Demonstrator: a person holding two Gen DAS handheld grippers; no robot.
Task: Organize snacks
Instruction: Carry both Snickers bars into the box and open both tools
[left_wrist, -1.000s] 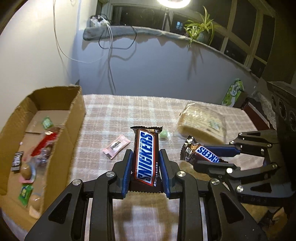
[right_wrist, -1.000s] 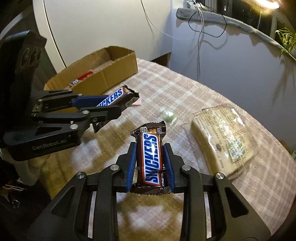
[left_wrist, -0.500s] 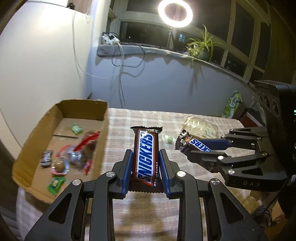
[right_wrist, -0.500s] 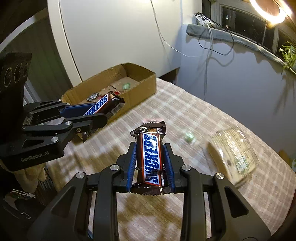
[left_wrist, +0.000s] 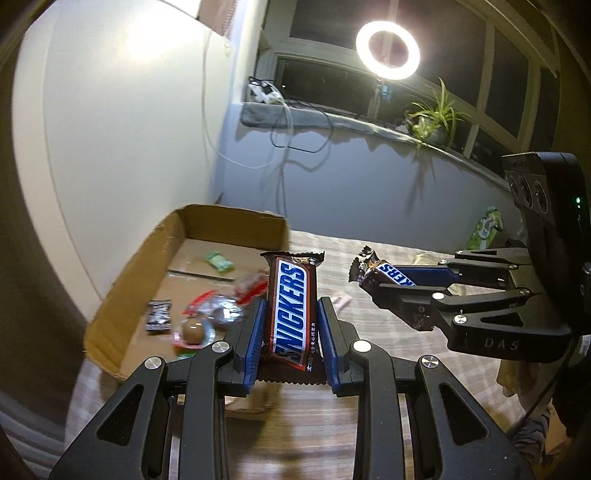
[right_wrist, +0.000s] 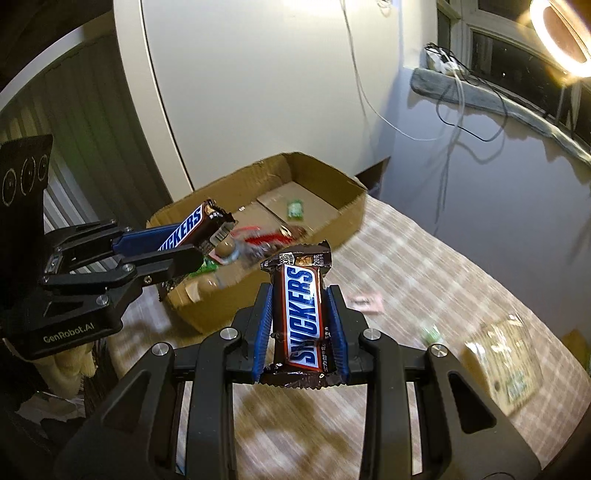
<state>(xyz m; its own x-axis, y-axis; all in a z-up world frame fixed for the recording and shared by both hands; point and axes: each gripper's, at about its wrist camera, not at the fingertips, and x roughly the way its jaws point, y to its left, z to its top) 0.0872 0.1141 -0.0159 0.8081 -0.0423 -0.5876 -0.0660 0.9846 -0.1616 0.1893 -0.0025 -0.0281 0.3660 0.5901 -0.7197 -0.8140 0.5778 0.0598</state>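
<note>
My left gripper is shut on a brown Snickers bar, held up in the air at the near right edge of the open cardboard box. In the right wrist view that same left gripper hangs over the box with its bar. My right gripper is shut on a second Snickers bar, above the checked tablecloth just right of the box. The left wrist view shows the right gripper with its bar at the right.
Several small wrapped sweets lie inside the box, including a green one. On the cloth lie a pink wrapper, a small green sweet and a clear bag of biscuits. A white wall stands behind the box.
Both grippers have swung left and upward toward the box, each keeping its Snickers bar. The box now lies much nearer in both views; the biscuit bag has slid to the right.
</note>
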